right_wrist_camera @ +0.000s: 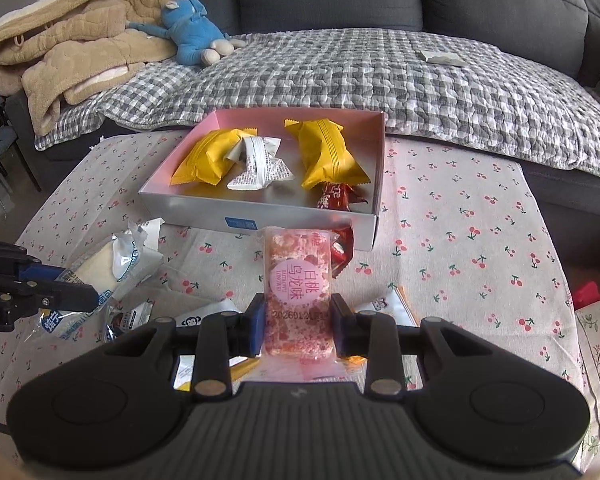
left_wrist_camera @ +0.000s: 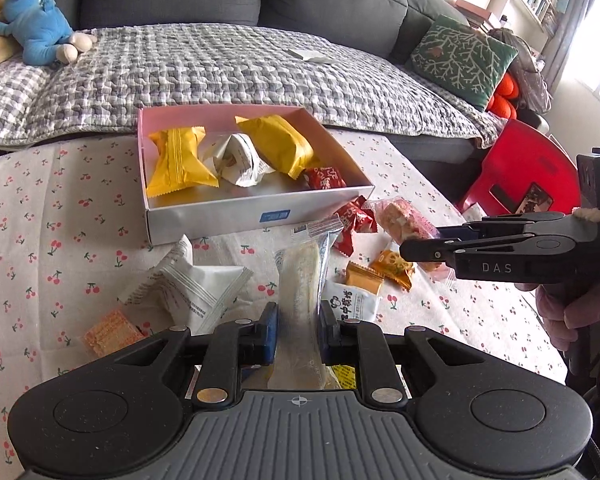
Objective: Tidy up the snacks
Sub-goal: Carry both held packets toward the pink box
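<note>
A shallow white box with a pink inside (left_wrist_camera: 220,216) (right_wrist_camera: 300,216) stands on the cherry-print table. It holds two yellow packets (left_wrist_camera: 180,160) (right_wrist_camera: 328,152), a crumpled white wrapper (left_wrist_camera: 236,156) and a red candy (left_wrist_camera: 324,178). My left gripper (left_wrist_camera: 298,336) is shut on a long clear packet with a pale bar (left_wrist_camera: 302,280), just in front of the box. My right gripper (right_wrist_camera: 298,320) is shut on a pink-speckled bar in clear wrap (right_wrist_camera: 298,284), near the box's front right corner. It also shows in the left wrist view (left_wrist_camera: 408,220).
Loose snacks lie in front of the box: a white packet (left_wrist_camera: 188,284), orange wafers (left_wrist_camera: 112,332), small orange packets (left_wrist_camera: 380,272) and red candies (left_wrist_camera: 352,220). A sofa with a checked quilt (left_wrist_camera: 240,72) is behind. A red chair (left_wrist_camera: 528,168) stands at the right.
</note>
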A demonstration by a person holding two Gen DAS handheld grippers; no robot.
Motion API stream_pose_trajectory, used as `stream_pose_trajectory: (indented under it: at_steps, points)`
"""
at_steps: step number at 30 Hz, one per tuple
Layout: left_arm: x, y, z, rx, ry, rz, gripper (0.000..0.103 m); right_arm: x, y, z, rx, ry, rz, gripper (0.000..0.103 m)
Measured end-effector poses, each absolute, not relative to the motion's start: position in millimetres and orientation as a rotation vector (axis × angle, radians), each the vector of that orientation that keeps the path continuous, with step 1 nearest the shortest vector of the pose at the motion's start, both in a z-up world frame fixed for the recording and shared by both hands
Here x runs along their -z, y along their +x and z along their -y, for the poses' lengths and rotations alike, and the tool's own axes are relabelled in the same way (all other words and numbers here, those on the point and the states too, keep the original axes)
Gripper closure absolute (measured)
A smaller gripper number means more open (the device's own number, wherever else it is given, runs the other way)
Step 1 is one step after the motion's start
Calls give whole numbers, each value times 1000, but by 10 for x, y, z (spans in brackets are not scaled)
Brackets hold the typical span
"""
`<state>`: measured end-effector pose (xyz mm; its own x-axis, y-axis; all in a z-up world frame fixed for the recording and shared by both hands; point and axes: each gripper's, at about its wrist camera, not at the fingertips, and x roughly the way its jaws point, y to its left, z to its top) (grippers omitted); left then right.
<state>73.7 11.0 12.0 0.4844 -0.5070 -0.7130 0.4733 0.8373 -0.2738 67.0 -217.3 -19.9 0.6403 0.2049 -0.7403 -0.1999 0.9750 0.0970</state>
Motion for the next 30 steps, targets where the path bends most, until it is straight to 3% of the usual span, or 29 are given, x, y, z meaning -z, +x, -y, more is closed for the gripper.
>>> stream_pose_trajectory:
  at_steps: [19, 24, 30]
  points:
    - [-150, 1808, 82, 410, 24, -918, 86, 75, 1405, 2115, -254, 119, -812, 74]
    - [-50, 2112, 227, 385, 60, -947, 85, 151, 1602, 2137, -272, 177, -784, 81]
    - [60, 2337, 341, 356, 82, -944, 85, 315, 1769, 2208, -269, 193, -809, 82]
